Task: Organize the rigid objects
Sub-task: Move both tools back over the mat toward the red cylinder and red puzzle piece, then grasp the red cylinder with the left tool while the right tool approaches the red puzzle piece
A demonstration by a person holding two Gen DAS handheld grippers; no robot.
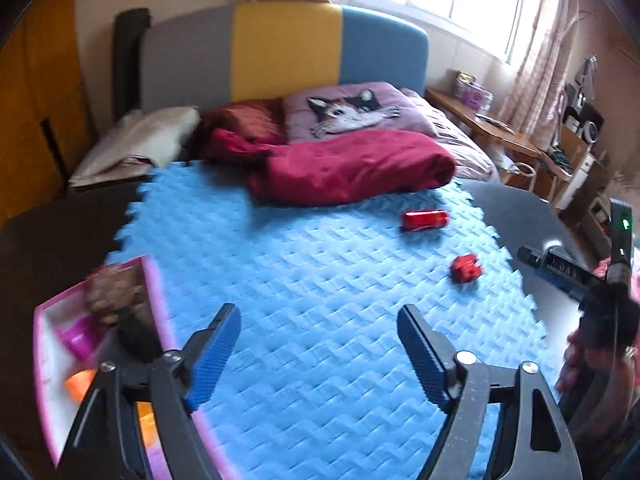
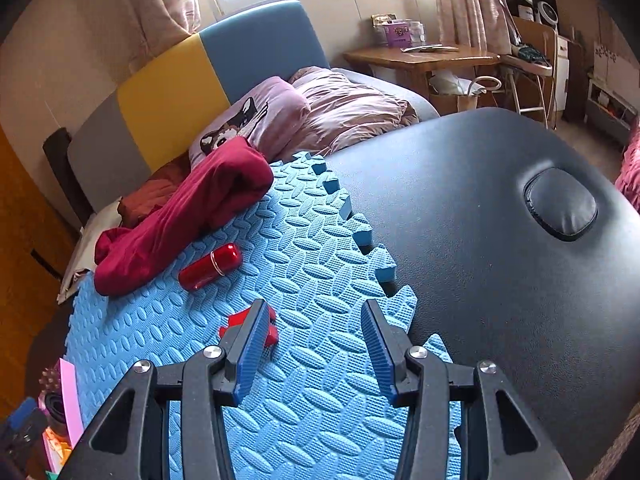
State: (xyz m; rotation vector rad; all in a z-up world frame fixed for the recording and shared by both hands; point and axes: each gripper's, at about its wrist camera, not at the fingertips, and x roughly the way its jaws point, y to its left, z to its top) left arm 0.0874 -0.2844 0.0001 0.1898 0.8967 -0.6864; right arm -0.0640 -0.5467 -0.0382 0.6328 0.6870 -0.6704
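A glossy red cylinder (image 1: 425, 220) lies on its side on the blue foam mat (image 1: 320, 280), far right. A small red block (image 1: 465, 268) lies nearer, to its right. A pink box (image 1: 52, 360) at the mat's left edge holds several small items. My left gripper (image 1: 320, 344) is open and empty above the mat, beside the box. My right gripper (image 2: 316, 340) is open and empty, low over the mat (image 2: 312, 420); its left finger (image 2: 252, 352) partly hides the red block (image 2: 270, 330). The red cylinder (image 2: 210, 266) lies beyond it.
A crumpled dark red cloth (image 1: 352, 168) lies on the mat's far edge, also in the right view (image 2: 188, 212). The mat lies on a black padded table (image 2: 480, 240). A bed (image 1: 360, 116) stands behind, and a wooden desk (image 2: 420, 56) at the back right.
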